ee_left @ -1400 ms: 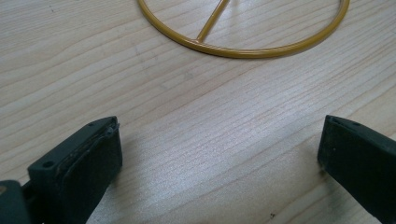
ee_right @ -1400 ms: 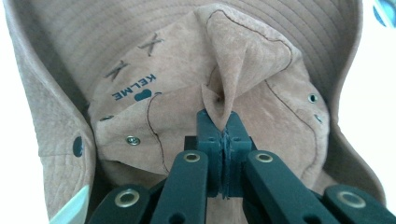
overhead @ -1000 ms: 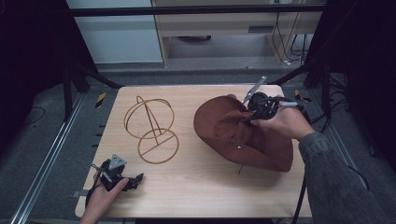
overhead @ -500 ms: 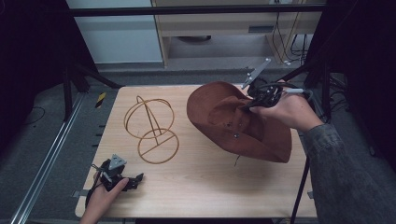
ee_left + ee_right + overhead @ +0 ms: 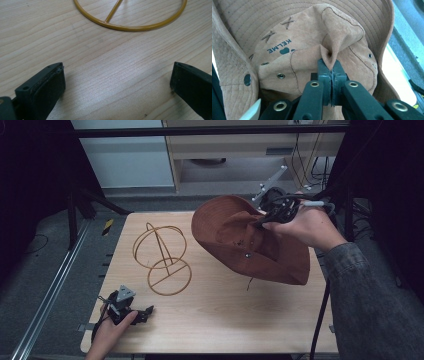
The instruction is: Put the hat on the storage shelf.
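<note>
A: You had the right gripper (image 5: 331,67) clamped on a pinch of the crown of the brown hat (image 5: 240,237); the hat hung tilted above the far right part of the table (image 5: 215,320), its brim near the surface on the right; was that grip good enough?

B: It looked firm; the fold sat squarely between the closed jaws; but a small pinch of soft suede could slip, so you did well to carry it slowly.

A: And the wire hat stand (image 5: 162,257)?

B: It stood well apart to the left; you needed to bring the open underside level over its top loop before lowering.

A: The left gripper (image 5: 117,82)?

B: Its jaws stood wide apart, empty, resting low by the stand's base ring; you could have steadied the ring with it.
</note>
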Demonstrator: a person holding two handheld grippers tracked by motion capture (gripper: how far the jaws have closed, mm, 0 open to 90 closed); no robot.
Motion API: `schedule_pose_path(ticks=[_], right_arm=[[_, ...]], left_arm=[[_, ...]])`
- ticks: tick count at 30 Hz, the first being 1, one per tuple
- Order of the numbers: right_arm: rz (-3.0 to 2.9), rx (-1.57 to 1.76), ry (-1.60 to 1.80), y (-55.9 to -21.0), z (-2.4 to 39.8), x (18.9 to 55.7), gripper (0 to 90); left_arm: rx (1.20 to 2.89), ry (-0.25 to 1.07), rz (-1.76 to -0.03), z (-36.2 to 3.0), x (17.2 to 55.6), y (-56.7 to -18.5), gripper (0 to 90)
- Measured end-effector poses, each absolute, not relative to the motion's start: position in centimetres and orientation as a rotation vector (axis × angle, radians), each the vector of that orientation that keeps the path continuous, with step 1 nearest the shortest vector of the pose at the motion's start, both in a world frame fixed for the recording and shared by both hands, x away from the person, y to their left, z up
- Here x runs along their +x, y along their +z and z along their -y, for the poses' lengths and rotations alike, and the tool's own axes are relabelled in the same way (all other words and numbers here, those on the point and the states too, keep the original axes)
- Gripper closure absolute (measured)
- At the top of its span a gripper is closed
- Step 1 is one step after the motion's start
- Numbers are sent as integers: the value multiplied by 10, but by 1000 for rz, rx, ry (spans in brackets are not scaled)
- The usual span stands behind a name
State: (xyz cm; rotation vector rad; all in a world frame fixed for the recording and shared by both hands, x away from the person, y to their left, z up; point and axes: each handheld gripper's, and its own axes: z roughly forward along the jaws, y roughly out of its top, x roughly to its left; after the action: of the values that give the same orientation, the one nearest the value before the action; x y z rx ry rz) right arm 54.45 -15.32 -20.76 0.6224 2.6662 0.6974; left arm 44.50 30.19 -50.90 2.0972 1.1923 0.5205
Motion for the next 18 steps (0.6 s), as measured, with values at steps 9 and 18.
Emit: schedule_pose_path(ticks=[9, 18], right_arm=[[-2652, 588, 740, -192, 138, 544, 888], [-2633, 576, 796, -183, 132, 542, 888]], left_arm=[[2100, 520, -1192, -302, 445, -509, 0], [2104, 519, -1189, -302, 445, -509, 0]])
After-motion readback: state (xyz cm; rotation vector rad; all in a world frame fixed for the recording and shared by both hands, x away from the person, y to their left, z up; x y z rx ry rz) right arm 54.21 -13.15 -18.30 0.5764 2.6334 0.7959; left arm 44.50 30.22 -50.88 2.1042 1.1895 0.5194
